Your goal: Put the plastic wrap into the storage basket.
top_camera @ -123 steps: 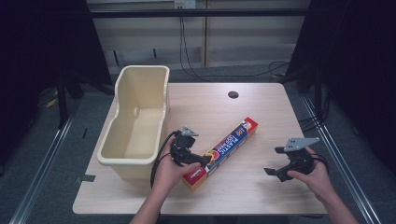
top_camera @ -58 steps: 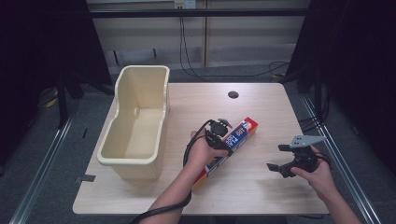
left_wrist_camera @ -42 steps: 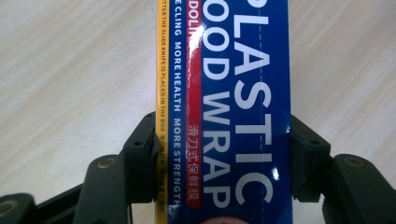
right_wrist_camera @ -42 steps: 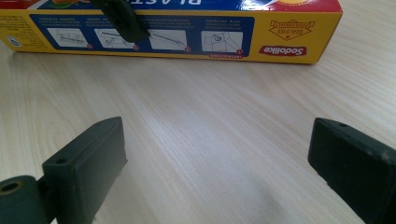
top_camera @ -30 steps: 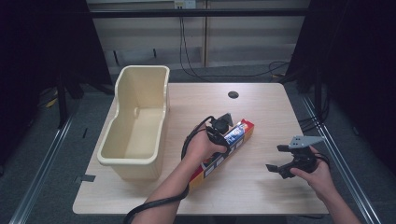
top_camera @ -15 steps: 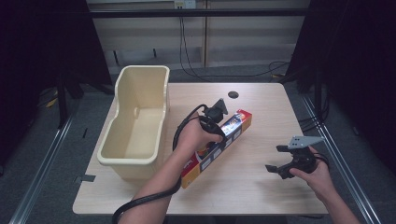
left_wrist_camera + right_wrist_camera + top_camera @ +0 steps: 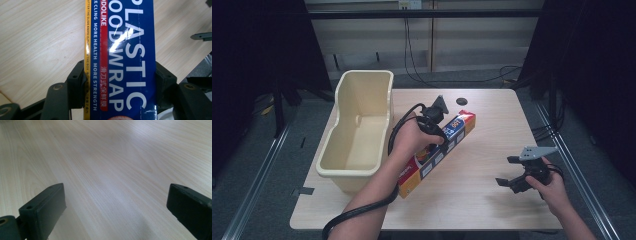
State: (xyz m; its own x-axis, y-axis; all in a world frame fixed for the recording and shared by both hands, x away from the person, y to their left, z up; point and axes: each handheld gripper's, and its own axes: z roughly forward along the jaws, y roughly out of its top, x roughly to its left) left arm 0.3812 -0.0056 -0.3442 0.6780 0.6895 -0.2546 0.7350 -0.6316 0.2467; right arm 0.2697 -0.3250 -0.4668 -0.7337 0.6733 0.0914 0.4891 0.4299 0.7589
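The left forearm reaches forward from the bottom edge, cable looped round it; the left gripper (image 7: 435, 121) is raised and clamped, jaws pressed on both sides of what it holds; the right hand (image 7: 548, 181) sits low at the right, wrist level; the right gripper (image 7: 511, 172) has jaws spread wide with nothing between them.

Setting: a recording lab or test booth. A bare wooden table (image 7: 492, 115) is enclosed by black curtains (image 7: 597, 75) on both sides. Behind the table, loose cables (image 7: 412, 55) are hung down a plain panel wall; metal floor rails (image 7: 257, 180) are laid beside it.
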